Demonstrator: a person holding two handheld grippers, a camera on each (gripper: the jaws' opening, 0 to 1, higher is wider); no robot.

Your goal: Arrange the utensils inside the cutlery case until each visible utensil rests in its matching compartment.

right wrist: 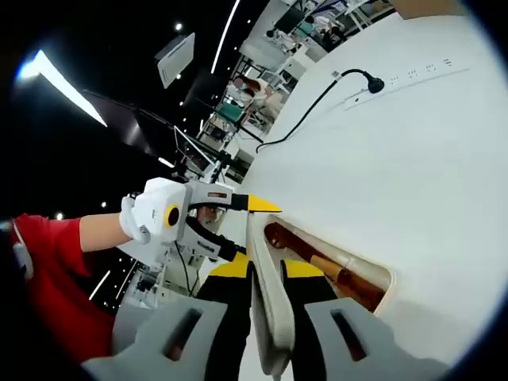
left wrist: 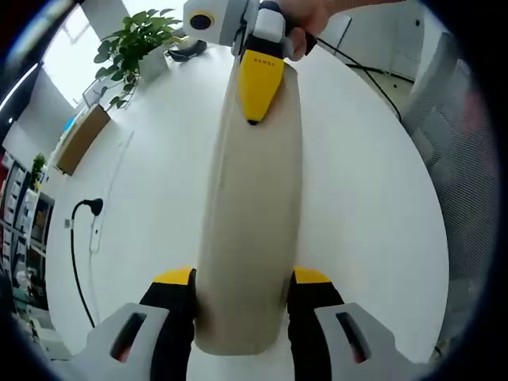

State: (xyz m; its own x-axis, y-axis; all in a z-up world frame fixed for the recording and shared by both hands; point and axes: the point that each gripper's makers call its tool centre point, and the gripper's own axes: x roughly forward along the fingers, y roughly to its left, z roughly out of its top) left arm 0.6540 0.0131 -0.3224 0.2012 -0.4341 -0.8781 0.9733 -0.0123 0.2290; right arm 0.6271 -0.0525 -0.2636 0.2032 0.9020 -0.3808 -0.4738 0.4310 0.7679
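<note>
Beige oblong cutlery case [left wrist: 250, 222] hangs lifted between both claws: left gripper [left wrist: 242, 290] clamps one end, right gripper [right wrist: 266, 274] pinches its lid edge, presumably exposing wooden-handled utensils [right wrist: 329, 266].

- In the left gripper view the cutlery case [left wrist: 250, 230] shows its plain closed side; its compartments are out of sight.
- Its near end drops behind the left gripper [left wrist: 242, 317] and the picture's lower edge.
- The right gripper [left wrist: 255, 83] covers the case's far end there; a hand [left wrist: 317, 20] holding it is cut by the top edge.
- In the right gripper view, the brown wooden utensils [right wrist: 333, 270] lie half sunk behind the case wall; their kind cannot be told.
- The background shelves [right wrist: 262, 71] are too small to read.
</note>
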